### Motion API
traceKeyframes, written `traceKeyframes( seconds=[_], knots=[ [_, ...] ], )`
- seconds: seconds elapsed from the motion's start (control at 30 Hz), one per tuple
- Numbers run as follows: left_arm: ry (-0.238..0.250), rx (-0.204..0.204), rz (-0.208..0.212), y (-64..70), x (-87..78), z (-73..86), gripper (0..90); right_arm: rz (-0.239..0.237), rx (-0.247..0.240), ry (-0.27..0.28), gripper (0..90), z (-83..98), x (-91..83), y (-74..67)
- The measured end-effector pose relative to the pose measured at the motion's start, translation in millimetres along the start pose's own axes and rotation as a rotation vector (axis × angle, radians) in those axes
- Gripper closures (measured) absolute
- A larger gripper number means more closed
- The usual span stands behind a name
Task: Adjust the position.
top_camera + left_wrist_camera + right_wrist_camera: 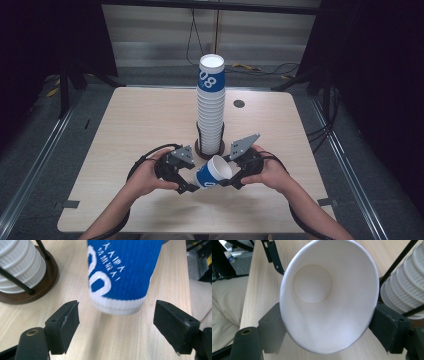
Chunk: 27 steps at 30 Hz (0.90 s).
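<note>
A blue and white paper cup [214, 172] lies on its side in the air between my two grippers, low over the table's near middle. My right gripper [227, 172] is shut on its rim, and the right gripper view shows the mouth of the cup [327, 302] squeezed oval between the pads of the right gripper [327, 325]. My left gripper [187, 187] is open at the cup's base. In the left gripper view the cup's bottom [122, 272] hangs between the wide-apart jaws of the left gripper [116, 315], touching neither.
A tall stack of white ribbed cups [210, 110], topped by a blue one, stands in a black wire holder on a round brown base [47, 277] just behind the grippers. The wooden table [140, 125] has a dark grommet [239, 104] at the back right.
</note>
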<state>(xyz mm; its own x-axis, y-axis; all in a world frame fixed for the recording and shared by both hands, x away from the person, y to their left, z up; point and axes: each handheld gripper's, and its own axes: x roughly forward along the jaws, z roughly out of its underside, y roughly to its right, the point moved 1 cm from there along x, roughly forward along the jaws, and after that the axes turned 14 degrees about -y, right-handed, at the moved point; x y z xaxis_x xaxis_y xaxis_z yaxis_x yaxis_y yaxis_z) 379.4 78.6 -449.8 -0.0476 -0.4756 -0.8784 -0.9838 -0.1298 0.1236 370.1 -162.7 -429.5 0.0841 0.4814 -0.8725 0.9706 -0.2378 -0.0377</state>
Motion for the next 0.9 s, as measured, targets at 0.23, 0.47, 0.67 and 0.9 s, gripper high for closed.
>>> traceKeyframes(
  seconds=[0.23, 0.47, 0.67, 0.9],
  knots=[
    [-0.011, -0.042, 0.001, -1.4, 8.0, 13.8, 19.4, 0.018, -0.023, -0.087, 20.2, -2.3, -5.6, 0.2],
    [-0.021, -0.094, 0.001, -3.2, 9.7, 25.5, 16.8, 0.041, -0.065, -0.189, 19.9, -5.1, -9.8, 0.6],
    [-0.01, -0.119, -0.005, -5.9, 8.3, 31.4, 15.7, 0.044, -0.083, -0.249, 19.6, -8.1, -11.0, 4.3],
    [-0.004, -0.167, -0.004, -7.6, 5.5, 35.1, 15.1, 0.055, -0.087, -0.329, 19.3, -12.7, -12.4, 3.5]
  ],
)
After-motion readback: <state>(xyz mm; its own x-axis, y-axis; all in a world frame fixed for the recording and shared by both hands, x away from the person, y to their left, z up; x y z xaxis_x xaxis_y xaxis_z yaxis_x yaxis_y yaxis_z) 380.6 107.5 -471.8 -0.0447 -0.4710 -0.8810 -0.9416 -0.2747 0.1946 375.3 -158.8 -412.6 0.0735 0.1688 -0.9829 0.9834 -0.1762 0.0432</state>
